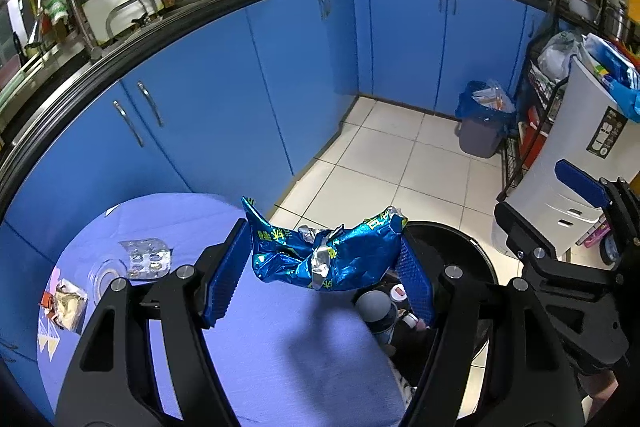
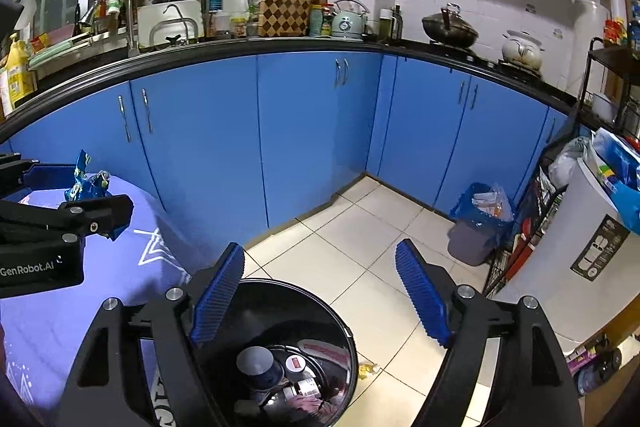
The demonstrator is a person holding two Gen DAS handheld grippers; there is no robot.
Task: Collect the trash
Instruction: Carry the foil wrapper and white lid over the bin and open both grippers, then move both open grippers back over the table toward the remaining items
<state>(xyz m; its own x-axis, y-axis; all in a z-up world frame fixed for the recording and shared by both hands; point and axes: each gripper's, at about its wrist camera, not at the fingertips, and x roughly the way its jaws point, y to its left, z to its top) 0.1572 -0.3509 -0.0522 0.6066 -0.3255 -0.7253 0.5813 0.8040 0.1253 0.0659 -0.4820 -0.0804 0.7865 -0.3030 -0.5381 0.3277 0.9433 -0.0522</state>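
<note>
Left tongs clamped on crumpled blue foil wrapper, long axis spanning pad to pad, held over the right edge of the purple-clothed counter. Black bin just beyond that edge, to the wrapper's right and below. Right tongs spread wide, empty, directly above the bin mouth. Blister pack and small wrapper near the counter's left edge.
</note>
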